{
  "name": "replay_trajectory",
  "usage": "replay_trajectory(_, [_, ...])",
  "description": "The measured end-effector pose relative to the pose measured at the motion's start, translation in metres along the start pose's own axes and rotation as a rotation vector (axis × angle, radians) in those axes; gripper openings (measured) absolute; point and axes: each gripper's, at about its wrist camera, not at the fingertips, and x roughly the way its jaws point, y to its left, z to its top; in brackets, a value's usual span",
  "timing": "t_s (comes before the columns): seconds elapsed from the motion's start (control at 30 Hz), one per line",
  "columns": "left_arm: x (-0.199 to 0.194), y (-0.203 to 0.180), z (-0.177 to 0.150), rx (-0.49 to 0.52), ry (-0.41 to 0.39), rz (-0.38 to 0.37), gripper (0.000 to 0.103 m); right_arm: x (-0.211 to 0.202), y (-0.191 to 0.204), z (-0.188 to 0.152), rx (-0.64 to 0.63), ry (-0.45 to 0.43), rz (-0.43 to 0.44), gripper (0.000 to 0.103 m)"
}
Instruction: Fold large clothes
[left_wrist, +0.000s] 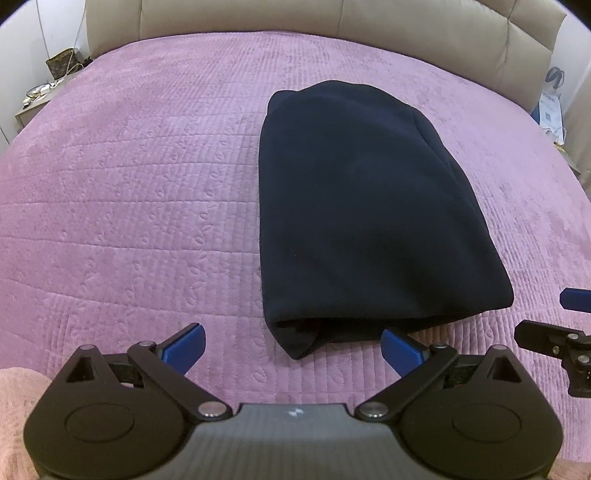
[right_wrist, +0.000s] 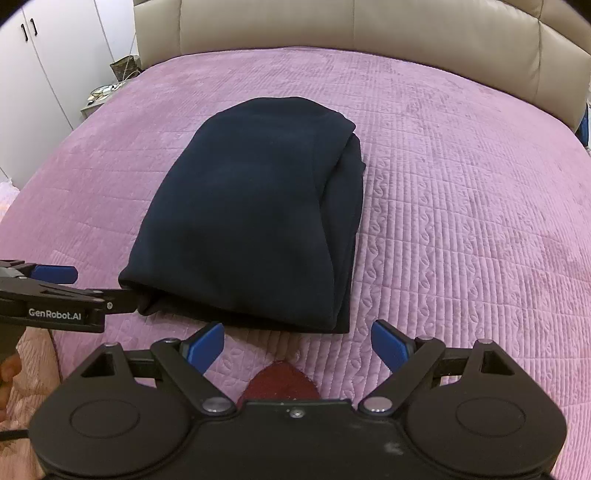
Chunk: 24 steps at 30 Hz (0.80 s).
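A dark navy garment (left_wrist: 362, 206) lies folded into a thick oblong bundle on the pink quilted bed (left_wrist: 129, 184). It also shows in the right wrist view (right_wrist: 251, 214). My left gripper (left_wrist: 293, 349) is open and empty, its blue pads just short of the bundle's near end. My right gripper (right_wrist: 297, 345) is open and empty, just in front of the bundle's near edge. The left gripper shows from the side in the right wrist view (right_wrist: 55, 275), beside the bundle's near left corner. The right gripper's tips show at the right edge of the left wrist view (left_wrist: 569, 306).
A beige padded headboard (left_wrist: 332, 22) runs along the far side. A bedside table with a bag (left_wrist: 62, 62) stands far left. White cupboards (right_wrist: 44, 66) line the left wall. A dark red patch (right_wrist: 280, 380) and pink fabric (right_wrist: 33, 369) lie at the near edge.
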Motion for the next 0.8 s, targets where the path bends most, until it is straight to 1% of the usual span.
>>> replay_trajectory(0.8, [0.0037, -0.0025, -0.0015, 0.004, 0.007, 0.003, 0.103, 0.0002, 0.0037, -0.0005, -0.012, 0.011, 0.004, 0.102])
